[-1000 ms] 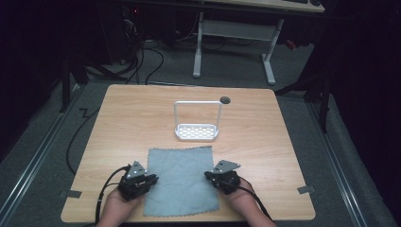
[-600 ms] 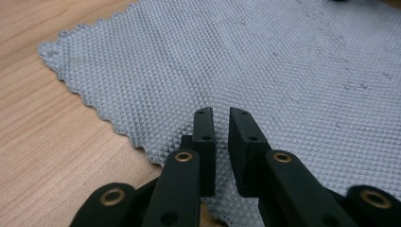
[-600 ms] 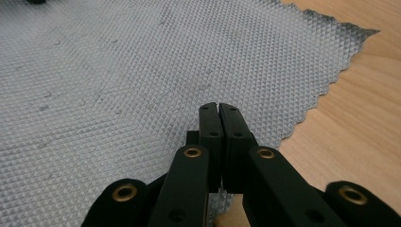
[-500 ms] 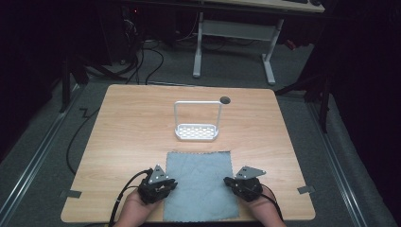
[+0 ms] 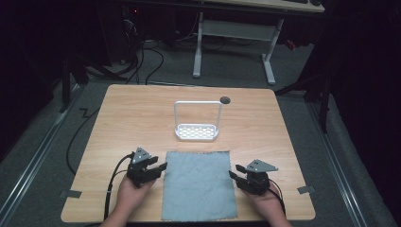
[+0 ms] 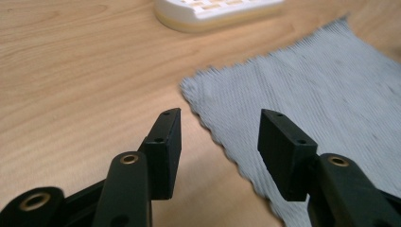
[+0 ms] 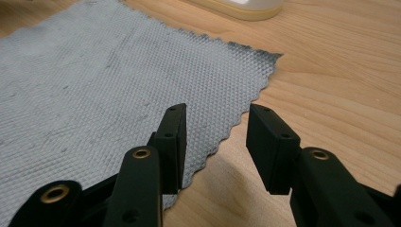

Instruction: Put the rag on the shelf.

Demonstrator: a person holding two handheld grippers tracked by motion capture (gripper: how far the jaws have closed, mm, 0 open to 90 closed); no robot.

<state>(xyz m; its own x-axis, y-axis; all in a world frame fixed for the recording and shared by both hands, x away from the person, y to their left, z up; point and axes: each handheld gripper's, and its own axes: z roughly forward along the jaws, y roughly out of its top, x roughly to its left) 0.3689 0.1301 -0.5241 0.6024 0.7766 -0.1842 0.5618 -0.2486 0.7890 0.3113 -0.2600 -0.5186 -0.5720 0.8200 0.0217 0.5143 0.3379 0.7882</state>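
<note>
A grey-blue cloth [image 5: 199, 185] lies flat on the wooden table [image 5: 142, 118], its near edge at the table's front edge. My left gripper [image 5: 158, 169] rests just left of the cloth's far-left corner, open and holding nothing. In the left gripper view, that gripper [image 6: 221, 116] frames the corner of the cloth [image 6: 321, 94] between its spread jaws. My right gripper [image 5: 234, 173] sits at the cloth's right edge, also open. In the right gripper view, that gripper [image 7: 216, 111] straddles the zigzag edge of the cloth [image 7: 118, 71] without touching it.
A white wire-framed rack [image 5: 196, 132] stands beyond the cloth at mid-table; its base shows as a white rack base [image 6: 213, 9] and a white rack base [image 7: 241, 7]. A dark hole [image 5: 225, 100] sits behind it. Tape marks [image 5: 306, 189] lie near the front corners.
The cloth shifted right and squared up with the table edge. Both grippers then moved outward off the cloth's side edges and now stand open beside it.
</note>
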